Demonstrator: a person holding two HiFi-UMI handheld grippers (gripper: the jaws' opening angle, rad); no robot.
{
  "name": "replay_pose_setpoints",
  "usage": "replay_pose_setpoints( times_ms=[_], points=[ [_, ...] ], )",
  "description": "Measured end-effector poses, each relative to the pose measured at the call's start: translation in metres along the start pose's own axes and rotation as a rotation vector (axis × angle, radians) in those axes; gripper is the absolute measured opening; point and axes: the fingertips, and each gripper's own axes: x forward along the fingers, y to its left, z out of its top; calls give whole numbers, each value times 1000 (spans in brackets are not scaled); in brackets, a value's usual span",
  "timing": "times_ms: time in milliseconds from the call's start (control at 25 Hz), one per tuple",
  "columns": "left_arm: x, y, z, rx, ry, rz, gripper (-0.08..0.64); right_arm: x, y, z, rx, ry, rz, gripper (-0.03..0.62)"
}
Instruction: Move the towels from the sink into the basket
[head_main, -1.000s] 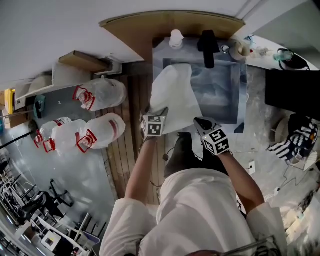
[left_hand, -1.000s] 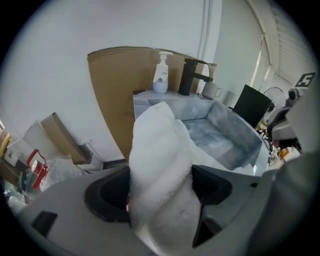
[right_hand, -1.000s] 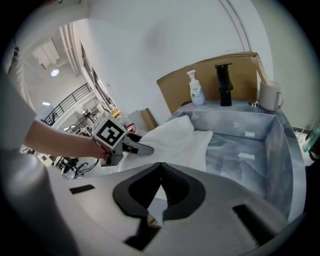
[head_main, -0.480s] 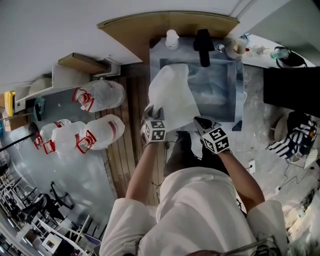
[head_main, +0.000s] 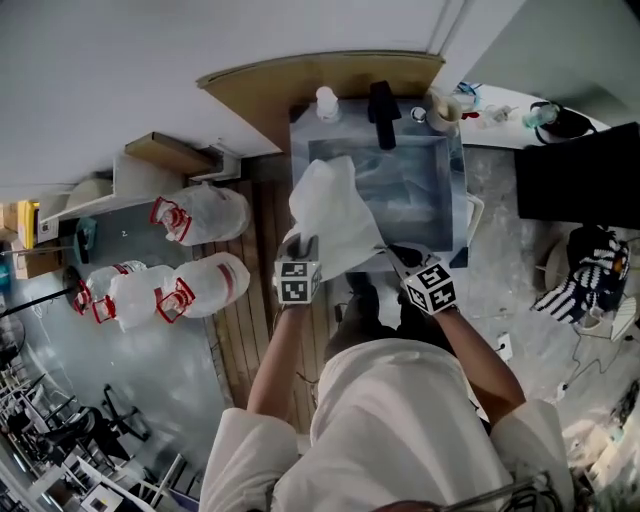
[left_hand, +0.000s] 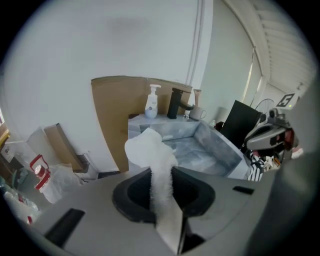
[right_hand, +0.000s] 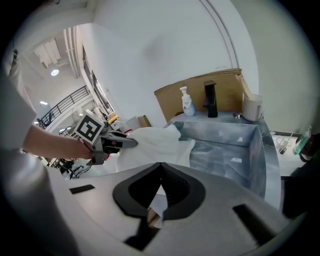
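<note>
The left tool is clamped on a bunched fold of the white towel. Its jaws have just been closing with the cloth between them. The jaws of the right tool are fully together, pinching the towel's near edge. The towel is held spread between the 2 tools, raised over the front left part of the grey marbled sink. A black faucet and a soap dispenser stand at the sink's far rim.

a white wall with a brown cardboard sheet against it; wooden floor planks beside glossy grey floor; clear bags with red print lie there; a black screen at right
</note>
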Motion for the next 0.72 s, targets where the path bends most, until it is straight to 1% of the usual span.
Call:
replay_pose_setpoints(
  times_ms=[120,280,600,720],
  points=[
    [-17,-21,15,0,-37,-28,74,-16,-4,2,1,-17,-8,3],
    [-34,-47,33,24,-73,-55,72,-35,-8,6,-12,-33,-22,3],
    [-52,-93,63,77,-118,-119,72,-75,-26,17,2,-92,-73,3],
    [-57,-112,78,85,-150,-153,72,-89,-34,19,7,-110,-91,3]
  ],
)
